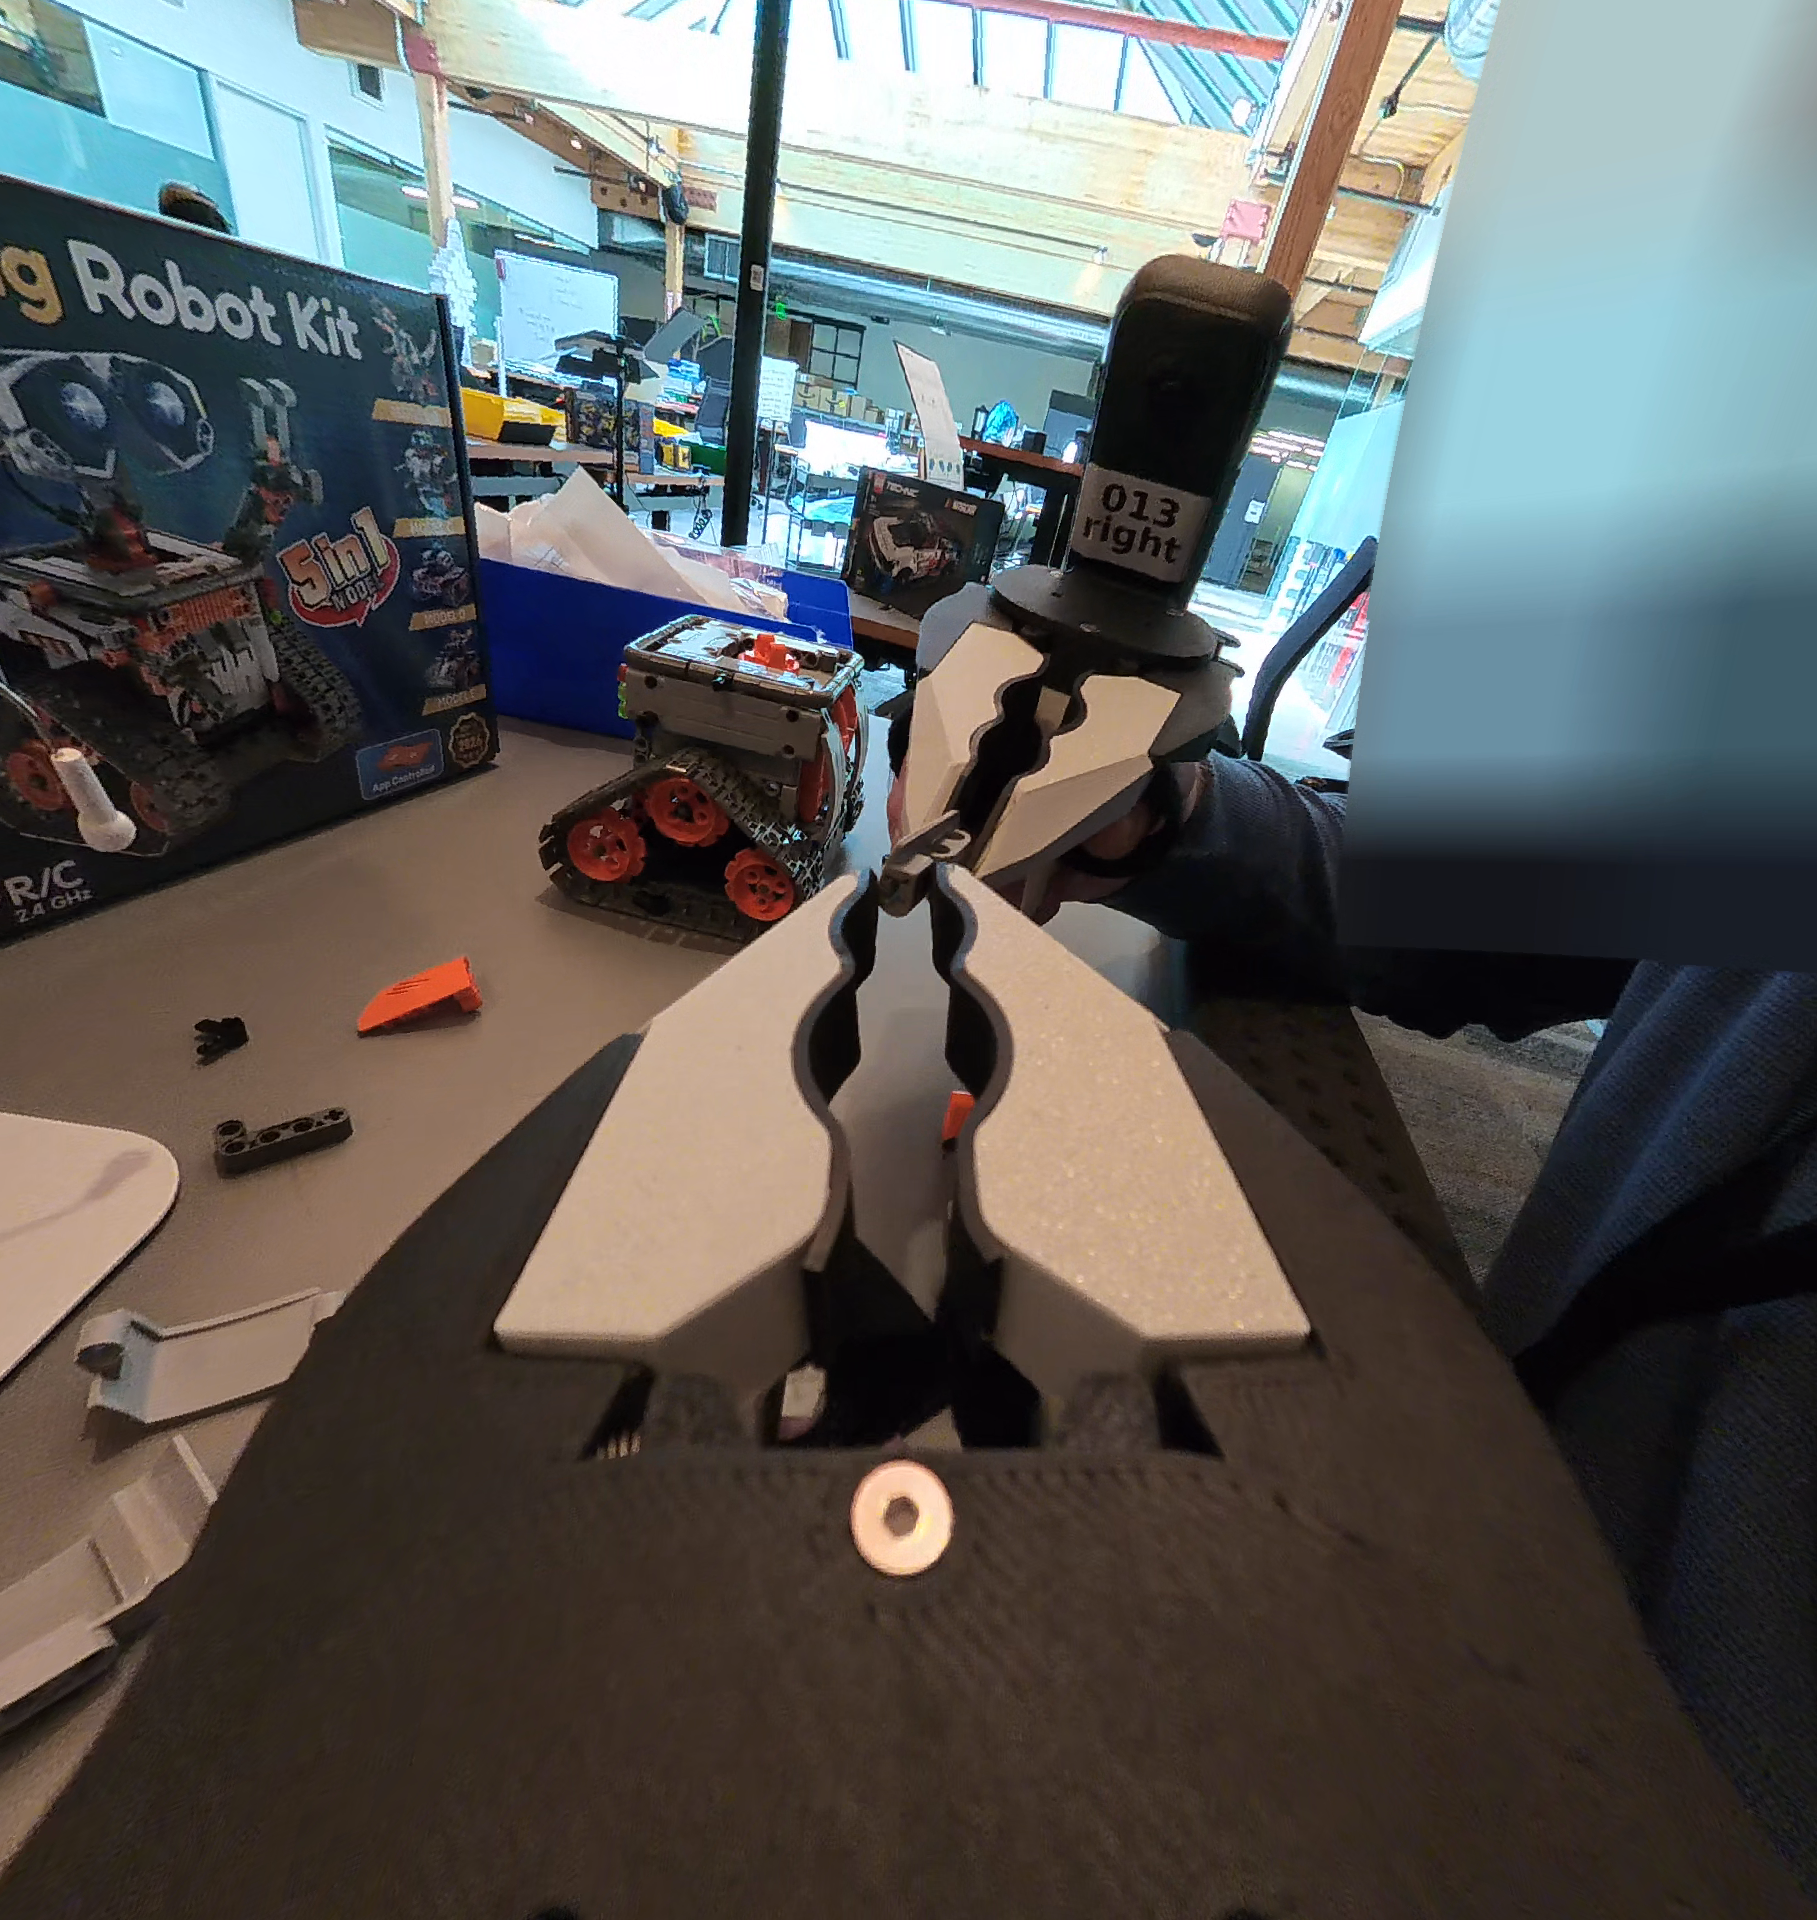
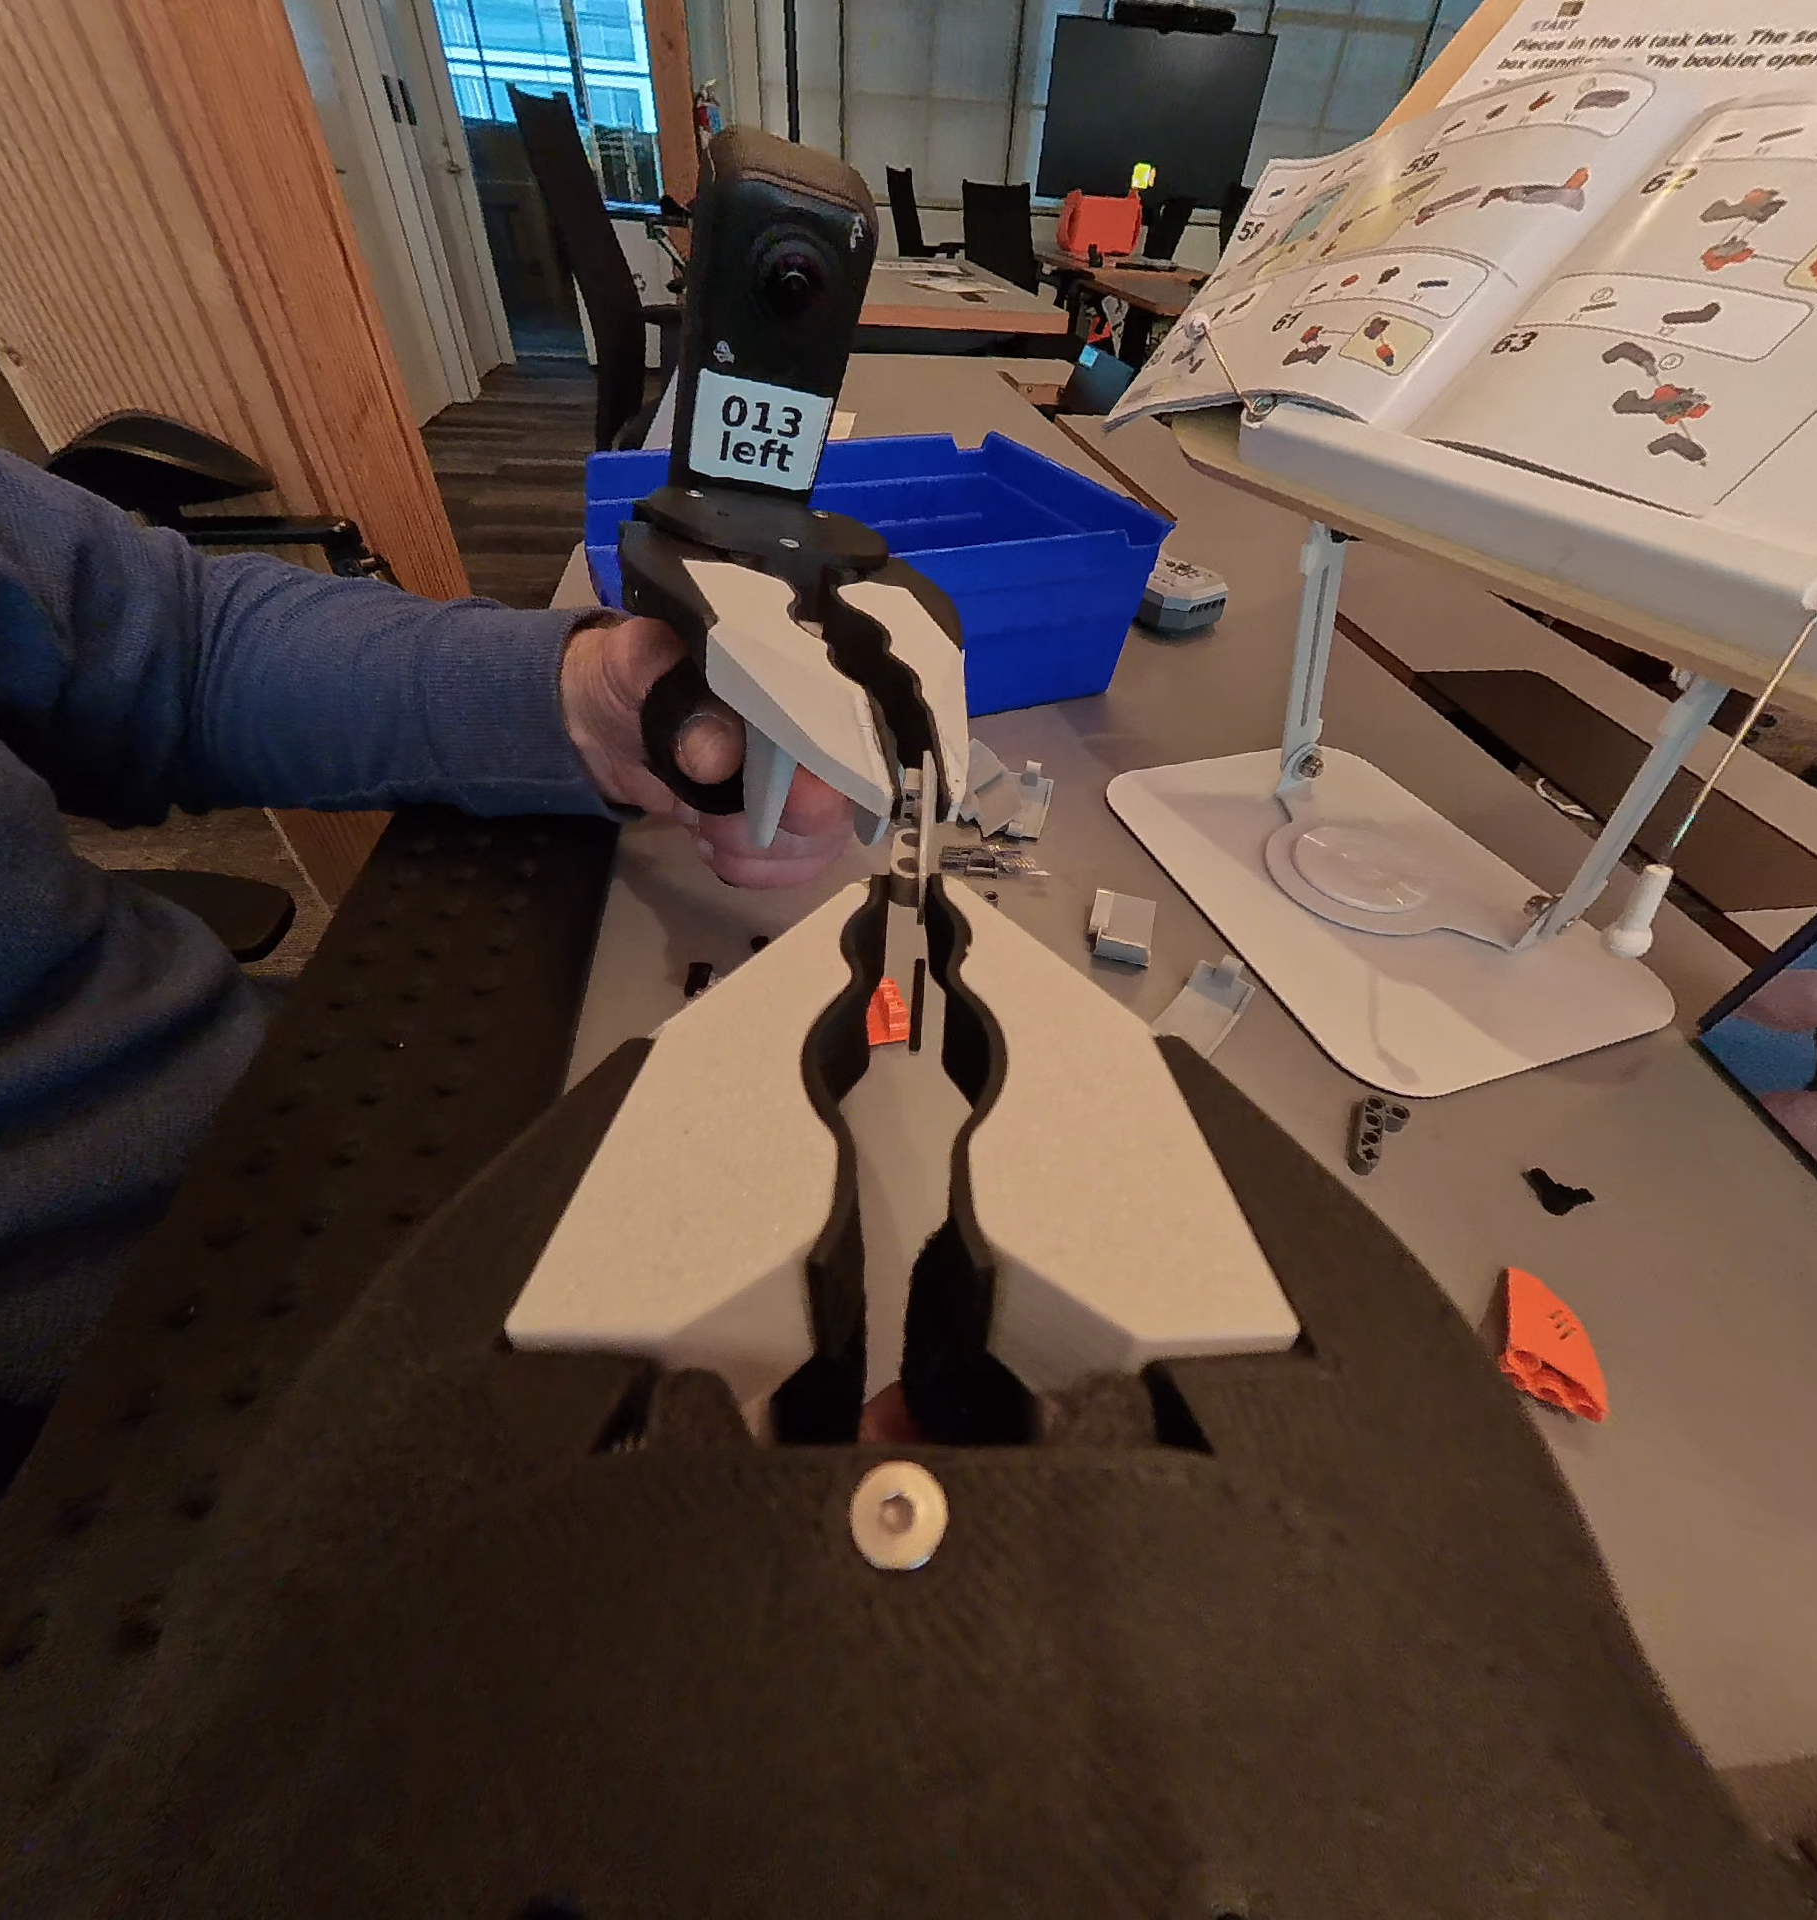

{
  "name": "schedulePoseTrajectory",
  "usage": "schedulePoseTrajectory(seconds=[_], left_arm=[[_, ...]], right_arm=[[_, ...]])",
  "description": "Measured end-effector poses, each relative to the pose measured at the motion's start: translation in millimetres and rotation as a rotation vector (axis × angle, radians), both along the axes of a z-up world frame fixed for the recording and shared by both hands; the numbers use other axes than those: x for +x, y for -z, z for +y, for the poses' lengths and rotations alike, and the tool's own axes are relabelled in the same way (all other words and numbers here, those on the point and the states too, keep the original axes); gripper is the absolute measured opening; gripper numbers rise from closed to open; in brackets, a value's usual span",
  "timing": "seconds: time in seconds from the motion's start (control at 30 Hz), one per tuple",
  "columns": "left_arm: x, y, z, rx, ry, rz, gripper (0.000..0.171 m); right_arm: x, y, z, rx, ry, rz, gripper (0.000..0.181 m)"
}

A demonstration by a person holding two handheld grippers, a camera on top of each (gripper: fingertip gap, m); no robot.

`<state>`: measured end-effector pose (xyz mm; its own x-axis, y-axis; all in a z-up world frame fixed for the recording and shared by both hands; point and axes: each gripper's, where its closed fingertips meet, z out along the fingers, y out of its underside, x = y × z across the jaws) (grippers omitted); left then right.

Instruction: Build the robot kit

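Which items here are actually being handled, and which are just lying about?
In hand:
left gripper
right gripper
small grey piece, pinched between both sets of fingers

Lying about:
tracked model
orange panel
blue bin
kit box
booklet stand

The grippers have light grey fingers on black bodies. The toy robot is grey with orange wheels. The bin is bright blue. A loose wedge piece is orange. The table is plain grey.
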<state>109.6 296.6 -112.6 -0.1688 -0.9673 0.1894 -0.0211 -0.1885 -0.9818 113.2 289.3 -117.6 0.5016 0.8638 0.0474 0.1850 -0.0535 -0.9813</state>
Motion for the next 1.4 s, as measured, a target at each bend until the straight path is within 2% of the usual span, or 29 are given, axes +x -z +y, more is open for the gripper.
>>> schedulePoseTrajectory(seconds=[0.2, 0.3, 0.43, 0.57, 0.67, 0.87, 1.07, 1.23, 1.4], left_arm=[[-0.8, 3.4, 0.4, 0.095, -0.026, 0.014, 0.009], [-0.7, 9.3, 1.3, 0.202, -0.062, 0.048, 0.010], [-2.2, 8.8, 1.4, 0.202, -0.066, 0.050, 0.014], [-3.6, 7.0, 4.7, 0.129, -0.065, 0.065, 0.021], [-4.3, 3.7, 0.3, -0.028, 0.005, 0.057, 0.028], [-5.0, -0.2, 3.4, -0.186, 0.042, 0.036, 0.024], [-5.5, 1.5, 8.3, -0.217, 0.026, 0.041, 0.016], [-5.3, 2.7, 9.2, -0.223, 0.019, 0.048, 0.016], [-5.8, 2.1, 11.4, -0.223, 0.005, 0.042, 0.007]], right_arm=[[-0.3, 2.1, 1.0, 0.098, 0.031, -0.082, 0.004], [0.4, 8.7, 2.9, 0.269, 0.081, -0.258, 0.004], [-0.7, 12.1, 4.2, 0.516, 0.146, -0.474, 0.004], [1.2, 9.3, 7.9, 0.674, 0.206, -0.584, 0.004], [3.2, 8.5, 10.4, 0.749, 0.236, -0.647, 0.004], [1.7, 7.8, 11.0, 0.859, 0.261, -0.728, 0.004], [0.1, 8.2, 11.8, 0.928, 0.274, -0.777, 0.003], [0.2, 9.1, 12.5, 0.950, 0.278, -0.798, 0.003], [-1.1, 6.8, 10.9, 0.964, 0.280, -0.793, 0.004]])
